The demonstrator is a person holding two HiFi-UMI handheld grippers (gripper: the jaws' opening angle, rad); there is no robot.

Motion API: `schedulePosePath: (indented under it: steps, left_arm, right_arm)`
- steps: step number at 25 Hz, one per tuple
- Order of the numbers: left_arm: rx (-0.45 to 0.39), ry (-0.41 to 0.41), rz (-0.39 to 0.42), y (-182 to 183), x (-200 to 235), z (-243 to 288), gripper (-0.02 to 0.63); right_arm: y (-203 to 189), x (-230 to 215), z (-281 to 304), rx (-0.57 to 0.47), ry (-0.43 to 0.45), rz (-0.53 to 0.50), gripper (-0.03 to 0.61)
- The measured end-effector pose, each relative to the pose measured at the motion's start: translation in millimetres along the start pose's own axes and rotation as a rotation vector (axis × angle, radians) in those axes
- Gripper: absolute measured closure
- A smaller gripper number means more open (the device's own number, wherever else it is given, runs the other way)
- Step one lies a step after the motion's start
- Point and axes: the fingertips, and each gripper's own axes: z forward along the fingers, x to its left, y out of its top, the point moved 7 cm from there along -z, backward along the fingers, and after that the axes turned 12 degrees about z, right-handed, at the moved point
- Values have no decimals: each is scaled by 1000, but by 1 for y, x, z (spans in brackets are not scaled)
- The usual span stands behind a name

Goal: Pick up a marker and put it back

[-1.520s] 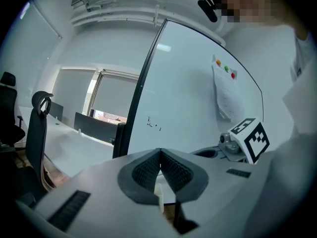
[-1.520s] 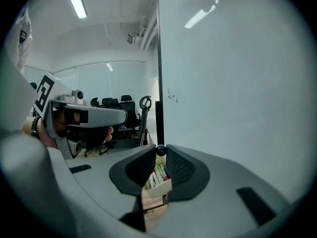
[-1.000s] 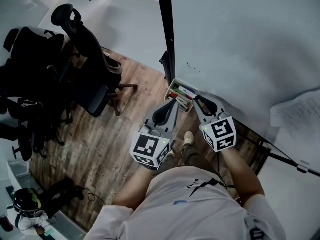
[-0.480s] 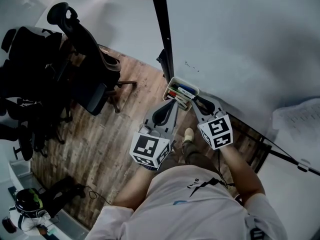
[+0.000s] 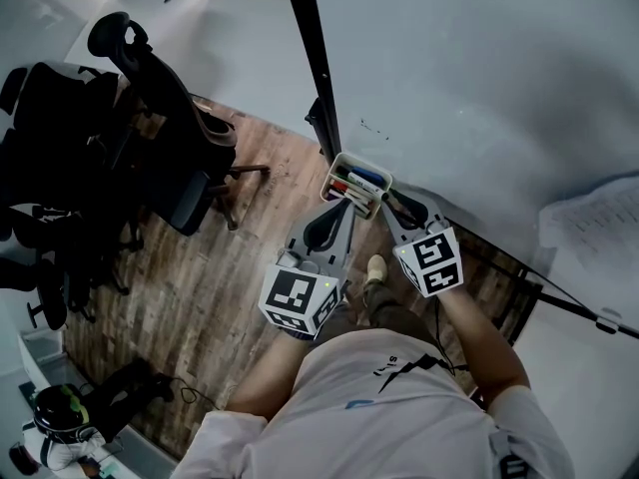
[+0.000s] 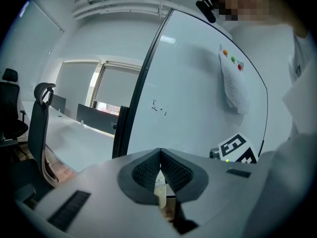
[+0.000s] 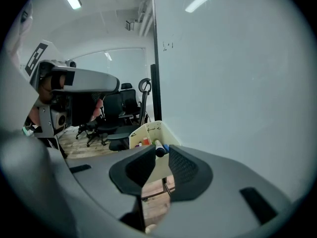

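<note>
Right gripper pinches a marker by its end, pointing lengthwise into the tray.

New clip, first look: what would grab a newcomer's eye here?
A large whiteboard fills the right of the head view, with a cream marker tray set against it in front of the person. The right gripper is shut on a dark-capped marker right at the tray, while the left gripper sits shut and empty beside it. Black office chairs crowd the wood floor at left.
</note>
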Motion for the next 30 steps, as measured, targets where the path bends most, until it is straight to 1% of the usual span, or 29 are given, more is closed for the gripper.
schedulePosePath:
  steps: [5, 8, 15, 23, 30]
  left_arm:
    - [-6, -15, 9, 2, -5, -4, 601]
    - [-14, -25, 17, 5, -8, -8, 601]
    - [-43, -50, 41, 21, -15, -20, 601]
    - [-79, -78, 63, 36, -21, -37, 601]
    - [-132, -87, 76, 56, -24, -53, 601]
  right_arm:
    - [14, 6, -18, -45, -25, -1, 505]
    - [27, 14, -31, -87, -12, 9, 508]
    - [57, 38, -62, -179, 30, 44, 540]
    - [77, 63, -87, -253, 57, 27, 552]
    - [92, 78, -107, -318, 52, 11, 565]
